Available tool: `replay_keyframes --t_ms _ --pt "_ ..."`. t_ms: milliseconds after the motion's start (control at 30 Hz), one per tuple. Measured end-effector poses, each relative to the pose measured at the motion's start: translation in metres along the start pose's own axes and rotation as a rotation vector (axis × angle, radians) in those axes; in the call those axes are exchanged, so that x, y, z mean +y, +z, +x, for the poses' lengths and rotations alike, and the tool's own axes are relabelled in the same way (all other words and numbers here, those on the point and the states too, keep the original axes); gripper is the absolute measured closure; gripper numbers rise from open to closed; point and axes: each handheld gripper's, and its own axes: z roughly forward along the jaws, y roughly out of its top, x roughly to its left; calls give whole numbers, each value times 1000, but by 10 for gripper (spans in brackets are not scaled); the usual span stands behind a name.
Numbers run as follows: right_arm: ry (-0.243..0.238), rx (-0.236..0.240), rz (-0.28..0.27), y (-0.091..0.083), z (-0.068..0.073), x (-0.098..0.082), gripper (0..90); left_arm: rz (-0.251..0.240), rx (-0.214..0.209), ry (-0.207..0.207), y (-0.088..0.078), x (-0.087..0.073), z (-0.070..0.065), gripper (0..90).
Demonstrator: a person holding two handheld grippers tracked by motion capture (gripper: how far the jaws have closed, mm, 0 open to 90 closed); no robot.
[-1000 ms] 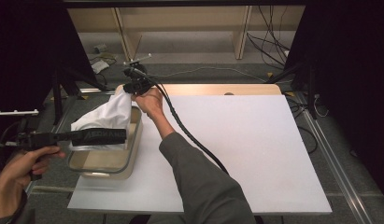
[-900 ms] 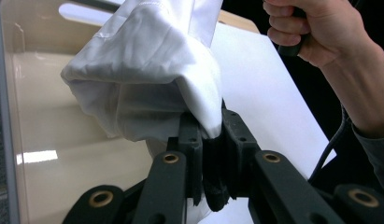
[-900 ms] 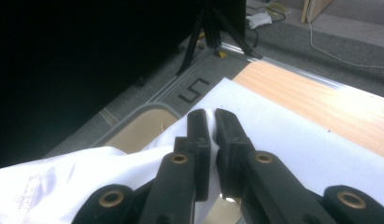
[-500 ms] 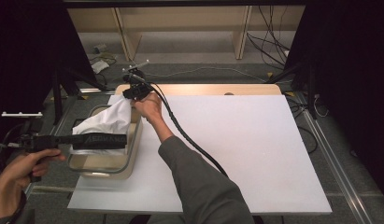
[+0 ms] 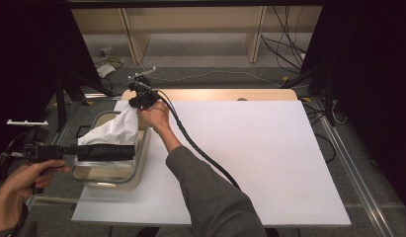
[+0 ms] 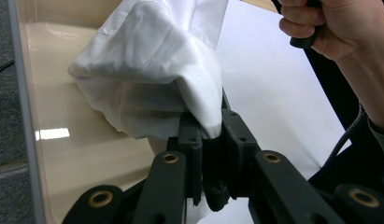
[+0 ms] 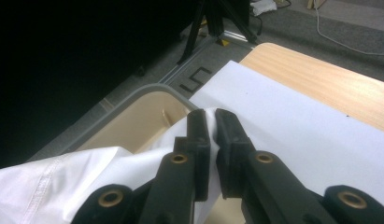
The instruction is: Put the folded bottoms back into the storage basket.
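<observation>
A: Start at the left gripper (image 6: 213,154). What has it got?

B: Its jaws are clamped on a fold of the white cloth (image 6: 152,70), pinching the lower edge of the bunch. The right gripper (image 7: 212,122) is likewise clenched on the cloth (image 7: 87,172), at a higher corner near the bin's far rim.

A: And where does the cloth sit?

B: Partly lifted out of the clear bin (image 5: 141,163) at the left of the table (image 5: 269,163), strung between the two grippers, with the rest drooping into the bin.

A: How will it handle?

B: Light and limp, I judge. It sags wherever it isn't held, and it creases readily. It won't break, but thin fabric may slide out of smooth pads if tugged sharply.

A: Best place to hold?

B: A hem or corner; the stitched seam visible in the right gripper view is thicker and should grip better. How much fabric the left pads really have is hard to tell, since the cloth drapes over them.
</observation>
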Motion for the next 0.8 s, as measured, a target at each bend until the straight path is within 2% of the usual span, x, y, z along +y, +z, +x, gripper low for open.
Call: replay_keyframes --t_ms 200,700,733,767,800 --pt "2 6 4 4 2 -2 854 5 16 -5 -1 -1 2 793" --pt "-2 4 56 14 3 -9 830 102 26 -3 15 -7 10 784" --pt "0 -1 64 14 3 -10 794 113 32 -5 17 -7 11 776" --pt "0 -5 73 15 2 -10 699 139 46 6 20 -8 12 738" --pt "5 -10 78 16 1 -10 574 165 78 17 23 -9 12 605"
